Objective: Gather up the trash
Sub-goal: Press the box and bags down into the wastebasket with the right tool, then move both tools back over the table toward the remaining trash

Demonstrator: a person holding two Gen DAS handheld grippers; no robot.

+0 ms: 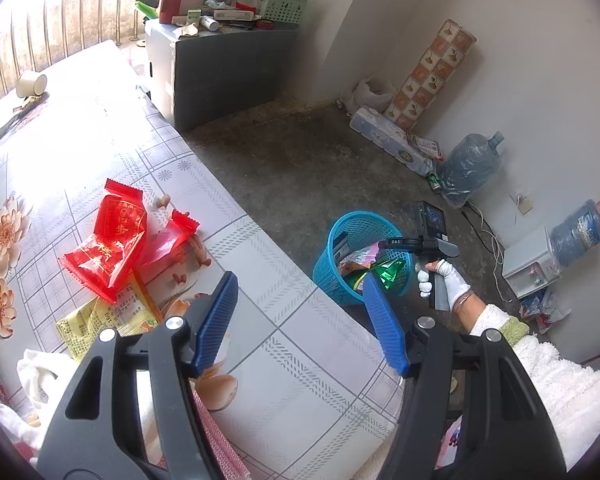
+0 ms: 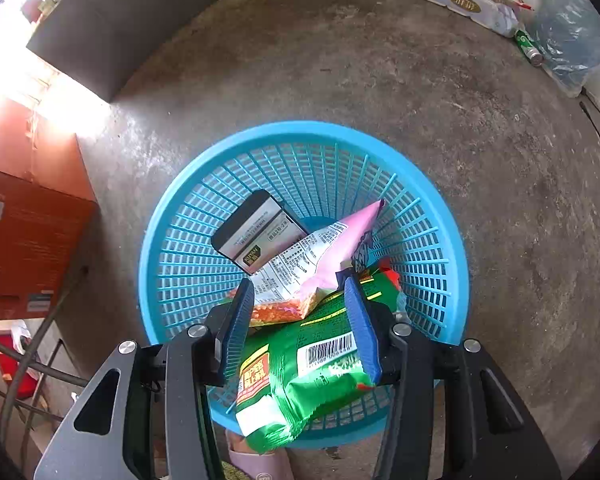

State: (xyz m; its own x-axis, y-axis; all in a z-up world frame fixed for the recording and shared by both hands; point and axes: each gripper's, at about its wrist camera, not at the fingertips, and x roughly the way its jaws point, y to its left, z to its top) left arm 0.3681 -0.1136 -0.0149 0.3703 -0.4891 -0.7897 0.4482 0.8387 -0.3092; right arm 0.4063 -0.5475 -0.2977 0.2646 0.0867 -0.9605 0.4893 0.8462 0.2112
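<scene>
Three red wrappers (image 1: 112,240) on table; left gripper (image 1: 300,320) spread, right gripper (image 2: 300,320) clamps green packet (image 2: 300,364).

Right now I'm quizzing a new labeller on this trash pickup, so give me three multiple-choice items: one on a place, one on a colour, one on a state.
1. Where does the blue basket stand?
A. on the table
B. on the concrete floor
C. on the grey cabinet

2. What colour is the snack bag between the right gripper fingers?
A. green
B. red
C. yellow

3. How is the left gripper?
A. shut on a wrapper
B. open, holding nothing
C. out of view

Key: 1 B, the basket sits on bare floor beside the table. 2 A, green foil with a barcode. 3 B, its fingers are spread over the tablecloth, with the red wrappers untouched.
</scene>
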